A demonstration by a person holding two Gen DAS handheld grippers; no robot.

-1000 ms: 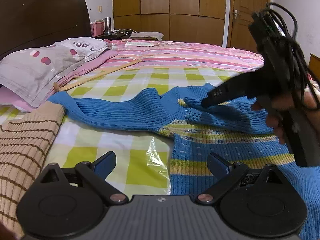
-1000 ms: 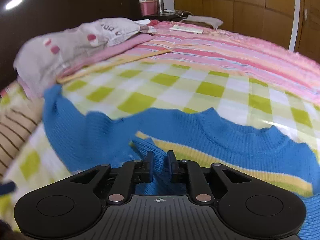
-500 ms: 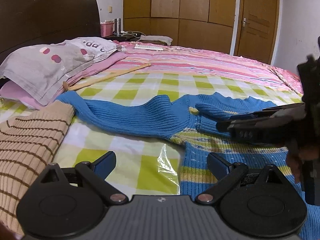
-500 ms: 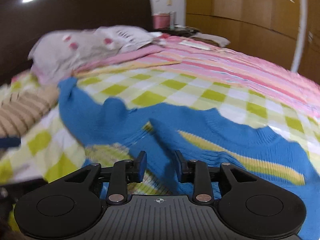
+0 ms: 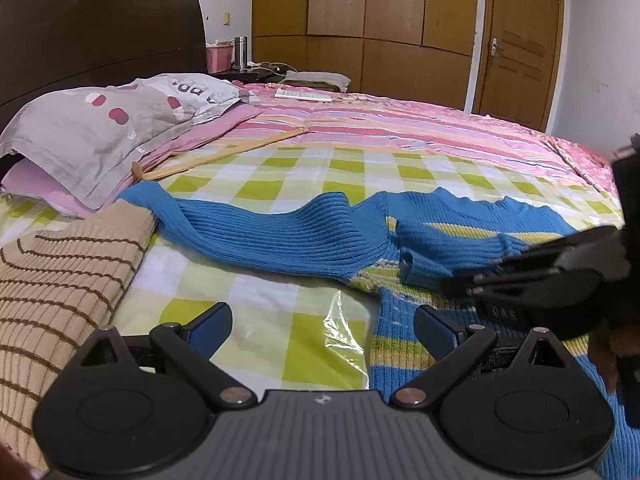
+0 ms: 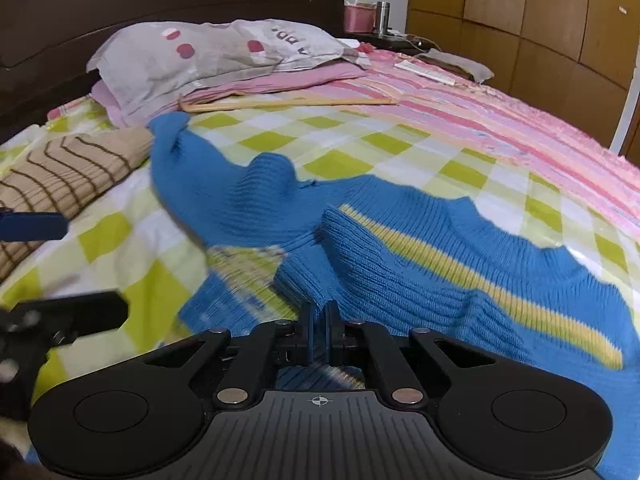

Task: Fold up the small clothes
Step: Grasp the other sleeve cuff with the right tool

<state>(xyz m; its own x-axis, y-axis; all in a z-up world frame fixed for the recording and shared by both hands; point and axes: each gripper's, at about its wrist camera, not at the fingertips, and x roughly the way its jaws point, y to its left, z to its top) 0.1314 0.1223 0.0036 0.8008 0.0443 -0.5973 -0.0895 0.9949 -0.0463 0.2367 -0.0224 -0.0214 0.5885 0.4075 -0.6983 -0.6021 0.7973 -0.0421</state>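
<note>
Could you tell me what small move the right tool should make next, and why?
Probably draw the pinched fold across the blue sweater: the right tool is shut on it, the sleeve is spread out, and the left tool is open.

**Blue, check and stripe across the bed**

The sweater (image 5: 280, 240) is bright blue ribbed knit, with a yellow stripe across the chest and blue, yellow and white patterned bands lower down. Under it the sheet (image 5: 320, 168) is checked in lime green, pale green and white. At the far side the blanket (image 5: 400, 128) runs in pink, peach and white stripes. On the near left a folded garment (image 5: 60, 272) is tan with thin dark brown stripes. The pillow (image 5: 100, 128) is grey with red, pink and white spots and dark lettering, over a plain pink one. The headboard (image 5: 100, 40) is dark brown, the wardrobe (image 5: 360, 20) honey-brown wood. Both tools are black with blue finger pads (image 5: 208, 326).
</note>
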